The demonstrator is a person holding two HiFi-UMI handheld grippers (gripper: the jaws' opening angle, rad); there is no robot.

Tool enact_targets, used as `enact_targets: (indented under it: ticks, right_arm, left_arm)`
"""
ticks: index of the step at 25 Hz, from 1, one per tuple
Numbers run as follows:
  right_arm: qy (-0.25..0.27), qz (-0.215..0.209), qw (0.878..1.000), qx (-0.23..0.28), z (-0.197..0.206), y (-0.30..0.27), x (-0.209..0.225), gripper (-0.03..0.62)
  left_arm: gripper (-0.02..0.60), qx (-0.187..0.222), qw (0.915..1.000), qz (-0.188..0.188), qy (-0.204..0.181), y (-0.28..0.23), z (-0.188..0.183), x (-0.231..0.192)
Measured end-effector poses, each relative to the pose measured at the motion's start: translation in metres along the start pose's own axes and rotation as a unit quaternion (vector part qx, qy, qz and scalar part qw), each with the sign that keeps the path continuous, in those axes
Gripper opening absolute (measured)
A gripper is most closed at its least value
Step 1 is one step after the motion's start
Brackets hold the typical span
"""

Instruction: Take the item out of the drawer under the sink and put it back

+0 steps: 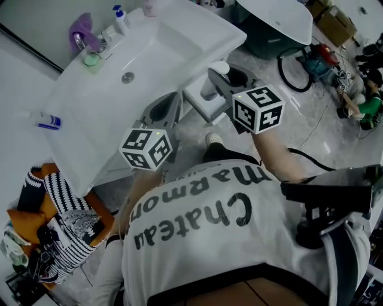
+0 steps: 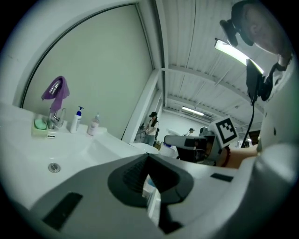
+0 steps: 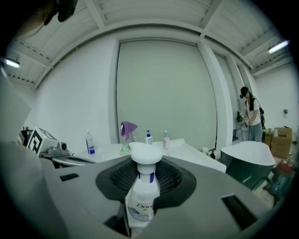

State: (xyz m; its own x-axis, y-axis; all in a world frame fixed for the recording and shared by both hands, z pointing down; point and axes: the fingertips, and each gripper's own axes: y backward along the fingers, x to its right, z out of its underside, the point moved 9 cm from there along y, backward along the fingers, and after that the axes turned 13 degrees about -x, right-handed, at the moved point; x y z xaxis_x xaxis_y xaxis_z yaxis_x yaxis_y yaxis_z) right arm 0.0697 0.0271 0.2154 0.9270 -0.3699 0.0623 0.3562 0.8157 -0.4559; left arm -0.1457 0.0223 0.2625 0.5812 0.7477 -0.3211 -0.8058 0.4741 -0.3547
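A white pump bottle (image 3: 141,198) with a blue collar stands upright between the jaws of my right gripper (image 3: 145,175), which is shut on its body; the broad white pump head (image 3: 145,153) rises above the jaws. From the head view the bottle (image 1: 219,68) and right gripper (image 1: 222,82) hang just off the right end of the white sink (image 1: 90,128). A white open drawer (image 1: 202,100) shows below that end. My left gripper (image 1: 163,111) is beside it over the sink's front edge, with its jaws (image 2: 150,179) shut and nothing held.
On the sink's far rim are a faucet under a purple cloth (image 1: 82,28), pump bottles (image 1: 121,18) and a green soap (image 1: 91,59); a blue-capped tube (image 1: 48,122) lies at left. A basket of striped cloths (image 1: 63,230) stands lower left, a bathtub (image 1: 281,18) upper right.
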Motion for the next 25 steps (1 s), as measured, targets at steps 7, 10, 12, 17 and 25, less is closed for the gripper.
enact_targets:
  ticks: [7,10,12,17,25]
  right_arm:
    - [0.002,-0.026,0.998,0.049,-0.031,-0.004,0.025,0.118]
    - [0.003,-0.036,0.998,0.05,-0.04,-0.023,0.048,0.118]
    - [0.004,-0.044,0.998,0.047,-0.046,-0.036,0.065,0.118]
    - [0.018,-0.068,0.997,0.038,-0.061,-0.064,0.108,0.118]
    - [0.034,-0.125,0.991,0.034,-0.088,-0.102,0.156,0.118]
  left_arm:
    - [0.005,0.017,0.9998,-0.012,-0.006,-0.011,-0.018,0.002]
    - [0.005,0.033,0.999,-0.03,0.0,-0.025,-0.026,-0.008]
    - [0.005,0.036,0.9985,-0.04,0.004,-0.04,-0.031,-0.012]
    - [0.005,0.024,0.9978,-0.06,0.012,-0.083,-0.048,-0.015]
    - [0.005,0.031,0.9933,-0.104,0.039,-0.129,-0.072,-0.02]
